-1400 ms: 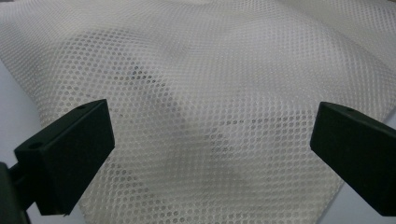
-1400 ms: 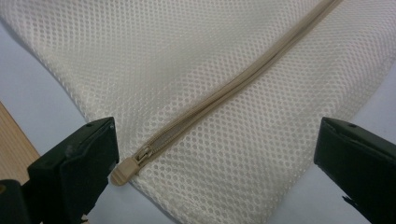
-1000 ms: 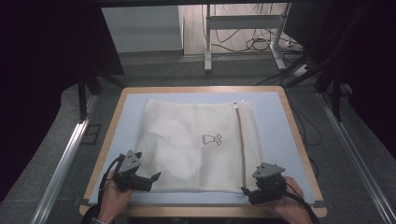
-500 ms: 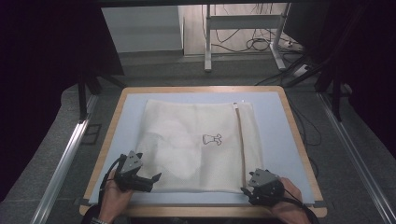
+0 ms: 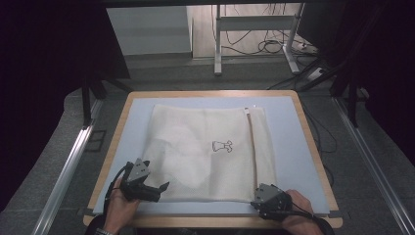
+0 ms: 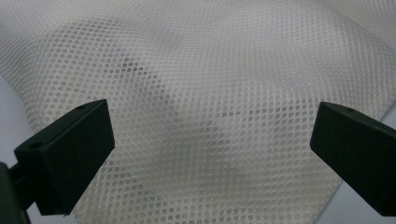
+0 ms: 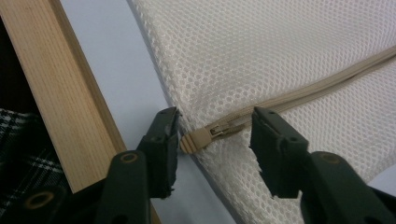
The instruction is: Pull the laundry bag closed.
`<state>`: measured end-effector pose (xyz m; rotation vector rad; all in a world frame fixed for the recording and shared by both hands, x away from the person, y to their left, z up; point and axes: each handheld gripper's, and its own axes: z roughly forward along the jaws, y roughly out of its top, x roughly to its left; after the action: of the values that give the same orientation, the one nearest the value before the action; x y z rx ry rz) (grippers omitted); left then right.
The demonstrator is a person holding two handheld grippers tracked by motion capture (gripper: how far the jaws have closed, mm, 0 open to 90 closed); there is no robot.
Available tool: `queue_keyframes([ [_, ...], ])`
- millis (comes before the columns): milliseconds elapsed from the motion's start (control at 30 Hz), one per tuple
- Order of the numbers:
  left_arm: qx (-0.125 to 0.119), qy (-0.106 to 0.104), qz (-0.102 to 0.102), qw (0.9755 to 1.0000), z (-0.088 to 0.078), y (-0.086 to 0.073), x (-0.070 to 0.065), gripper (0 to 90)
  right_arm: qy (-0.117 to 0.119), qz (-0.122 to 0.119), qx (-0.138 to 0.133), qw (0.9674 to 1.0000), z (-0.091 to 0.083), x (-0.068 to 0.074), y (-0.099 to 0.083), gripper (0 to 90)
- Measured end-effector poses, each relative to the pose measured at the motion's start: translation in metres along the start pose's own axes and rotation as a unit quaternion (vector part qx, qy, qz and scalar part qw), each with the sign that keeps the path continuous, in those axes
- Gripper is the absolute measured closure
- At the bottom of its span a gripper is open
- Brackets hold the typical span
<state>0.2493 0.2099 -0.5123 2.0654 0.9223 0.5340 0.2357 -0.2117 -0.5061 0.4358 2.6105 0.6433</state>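
High view: mesh bag (image 5: 205, 152) lying flat on table (image 5: 298, 147), left gripper (image 5: 159, 188) & right gripper (image 5: 257, 199) sitting at its near corners. Left gripper view: jaws standing wide over mesh, nothing held. Right gripper view: jaws just been closing, now flanking zip pull (image 7: 196, 140), left jaw touching it, not yet pinching

Dark room; grey floor (image 5: 58, 147); metal desk frame (image 5: 218, 36) and cables (image 5: 269, 46) beyond table.
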Motion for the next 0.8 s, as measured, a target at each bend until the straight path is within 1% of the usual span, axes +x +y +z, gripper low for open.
queue_keyframes([
  [67,-0.001,-0.001,-0.001,1.0000,0.000,0.000,0.000,0.0,0.001,0.000,0.000,1.0000,-0.001,0.000,0.000,54.4],
  [100,0.000,0.000,0.000,1.0000,0.000,0.000,0.000,0.0,0.002,-0.001,-0.002,1.0000,-0.002,-0.001,0.000,56.8],
  [133,0.000,0.000,0.000,1.0000,0.000,0.000,0.000,0.0,0.002,-0.001,-0.002,1.0000,-0.002,-0.001,0.000,56.8],
  [167,0.001,-0.001,0.000,1.0000,0.000,0.000,0.000,0.0,0.004,-0.002,-0.004,1.0000,-0.004,-0.001,0.001,59.3],
  [233,0.001,-0.001,0.000,1.0000,0.001,0.000,0.000,0.0,0.004,-0.002,-0.005,1.0000,-0.005,-0.001,0.001,60.4],
  [267,0.001,-0.001,0.000,1.0000,0.001,0.000,-0.001,0.0,0.005,-0.001,-0.008,1.0000,-0.006,-0.001,0.002,62.4],
  [400,0.000,-0.003,0.001,1.0000,0.000,0.000,0.000,0.0,0.004,0.004,-0.015,0.9999,-0.009,-0.003,0.002,65.3],
  [433,0.000,-0.003,0.002,1.0000,0.000,0.000,-0.001,0.0,0.008,0.013,-0.020,0.9997,-0.010,-0.005,0.002,68.1],
  [500,0.000,-0.002,0.003,1.0000,0.000,0.000,-0.001,0.0,0.006,0.018,-0.021,0.9996,-0.011,-0.006,0.001,71.0],
  [667,0.001,-0.003,0.003,1.0000,0.001,0.000,-0.001,0.0,0.010,0.035,-0.028,0.9989,-0.012,-0.012,-0.001,77.3],
  [733,0.001,-0.004,0.002,1.0000,0.001,0.000,-0.001,0.0,0.007,0.034,-0.024,0.9991,-0.011,-0.012,-0.001,78.1],
  [800,0.001,-0.004,0.003,1.0000,0.001,0.000,-0.001,0.0,0.010,0.034,-0.020,0.9992,-0.008,-0.014,-0.002,79.2],
])
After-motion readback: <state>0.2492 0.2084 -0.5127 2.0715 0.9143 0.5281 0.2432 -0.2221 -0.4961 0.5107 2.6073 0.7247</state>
